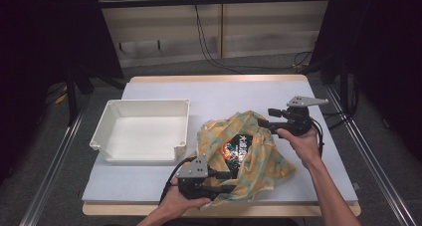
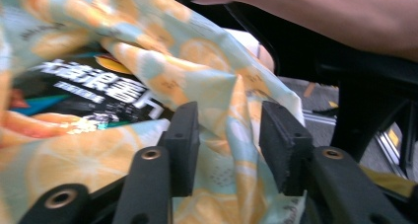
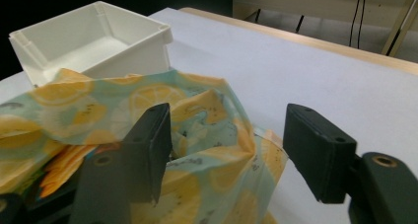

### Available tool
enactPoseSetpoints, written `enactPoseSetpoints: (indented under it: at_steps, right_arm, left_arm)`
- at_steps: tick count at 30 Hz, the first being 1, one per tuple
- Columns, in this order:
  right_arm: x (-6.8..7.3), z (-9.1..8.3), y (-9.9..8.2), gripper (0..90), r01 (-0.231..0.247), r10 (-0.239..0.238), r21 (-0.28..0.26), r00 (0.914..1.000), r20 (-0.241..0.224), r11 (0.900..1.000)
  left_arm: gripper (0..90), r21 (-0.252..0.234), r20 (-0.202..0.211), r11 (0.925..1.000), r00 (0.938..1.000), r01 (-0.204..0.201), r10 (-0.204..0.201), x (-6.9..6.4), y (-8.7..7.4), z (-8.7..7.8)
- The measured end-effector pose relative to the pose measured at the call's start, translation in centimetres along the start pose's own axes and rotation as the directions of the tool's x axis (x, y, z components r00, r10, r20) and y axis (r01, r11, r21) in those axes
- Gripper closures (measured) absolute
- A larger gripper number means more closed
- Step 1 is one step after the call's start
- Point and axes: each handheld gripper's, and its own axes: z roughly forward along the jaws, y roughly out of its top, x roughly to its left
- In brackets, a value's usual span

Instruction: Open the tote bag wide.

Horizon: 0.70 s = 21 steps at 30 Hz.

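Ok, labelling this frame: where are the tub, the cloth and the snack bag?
tub [image 1: 99,136]: high view, left wall.
cloth [image 1: 261,159]: high view, right-hand fold.
snack bag [image 1: 238,149]: high view, printed front.

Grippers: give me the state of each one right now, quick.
Left gripper: open, jaws straddling a fold of the lemon-print cloth, not clamped.
Right gripper: open wide, jaws either side of the cloth's bunched corner.

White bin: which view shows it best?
The high view: the whole white bin shows from above, rim and bare floor, left of the orange-print bag. The right gripper view catches the bin from the side, partly hidden behind the bag and cut at the frame's left edge. The left gripper view faces the bag.
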Motion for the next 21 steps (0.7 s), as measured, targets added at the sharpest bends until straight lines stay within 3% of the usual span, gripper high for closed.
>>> enactPoseSetpoints:
  at_steps: [5, 7, 14, 18, 21]
  right_arm:
    - [1.5, -1.9, -0.4, 36.2, 0.010, -0.010, -0.016, 0.9997, -0.024, 0.9998]
    - [2.2, -2.5, -0.6, 37.9, 0.013, -0.014, -0.012, 0.9995, -0.028, 0.9998]
    - [5.2, -4.1, -0.8, 55.0, 0.053, -0.051, 0.022, 0.9945, -0.091, 0.9984]
    - [6.5, -3.6, -0.7, 62.3, 0.067, -0.061, 0.046, 0.9890, -0.135, 0.9967]
    - [7.7, -2.3, -0.9, 66.5, 0.098, -0.084, 0.083, 0.9841, -0.157, 0.9918]
  left_arm:
    - [56.3, -0.022, -0.032, 0.9997, 0.9994, 0.009, -0.010, 0.8, 0.6, -1.0]
    - [52.9, -0.014, -0.014, 0.9999, 0.9999, 0.000, 0.000, 0.9, 0.9, -1.1]
    - [58.7, -0.065, -0.067, 0.9971, 0.9968, 0.039, -0.043, 1.9, 1.5, -2.2]
    - [60.1, -0.041, -0.109, 0.9981, 0.9928, 0.046, -0.051, 2.3, 1.6, -2.3]
    - [63.2, -0.013, -0.103, 0.9993, 0.9940, 0.035, -0.036, 2.7, 1.6, -1.4]
